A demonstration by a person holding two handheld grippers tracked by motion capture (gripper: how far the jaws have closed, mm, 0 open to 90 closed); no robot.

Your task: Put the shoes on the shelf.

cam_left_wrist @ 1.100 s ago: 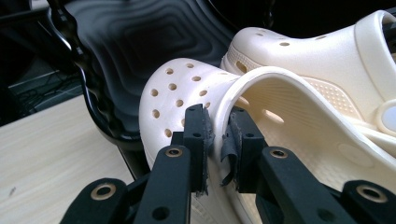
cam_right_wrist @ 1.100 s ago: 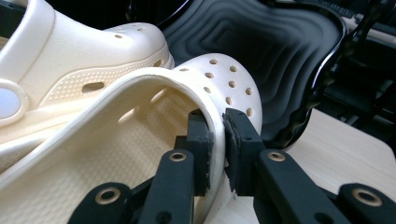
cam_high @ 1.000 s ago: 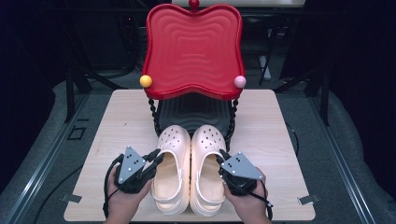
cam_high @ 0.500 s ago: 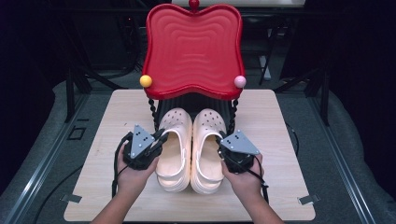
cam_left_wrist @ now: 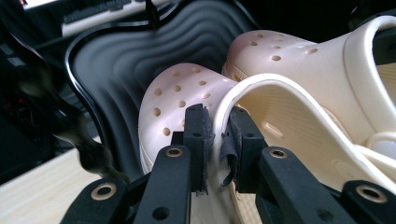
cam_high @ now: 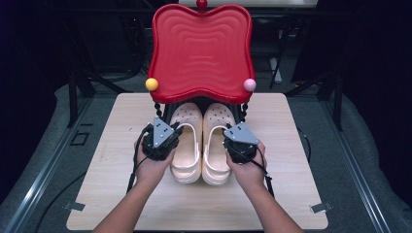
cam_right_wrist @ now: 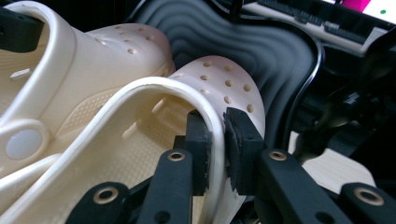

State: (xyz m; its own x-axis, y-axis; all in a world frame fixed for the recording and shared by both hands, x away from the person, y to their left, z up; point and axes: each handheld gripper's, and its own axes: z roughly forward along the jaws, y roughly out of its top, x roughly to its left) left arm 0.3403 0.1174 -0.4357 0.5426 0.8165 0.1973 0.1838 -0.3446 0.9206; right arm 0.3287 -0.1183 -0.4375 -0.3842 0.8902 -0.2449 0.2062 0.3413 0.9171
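Under the red tray's (cam_high: pixel 201 48) front edge, the left gripper (cam_left_wrist: pixel 216 140) and right gripper (cam_right_wrist: pixel 217 140) are each pinching a cream clog's (cam_high: pixel 187 141) side wall, sliding the pair along the surface (cam_high: pixel 291 194); level, matched pushing should keep toes aligned.

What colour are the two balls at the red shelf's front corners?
Yellow ball on the left, pink ball on the right; high view.

The red tray (cam_high: pixel 200 51) overhangs the toes of both clogs (cam_high: pixel 201 141), closing off the way in from above. Its beaded posts (cam_high: pixel 158 108) flank them. Bare table (cam_high: pixel 116 126) lies open on either side.
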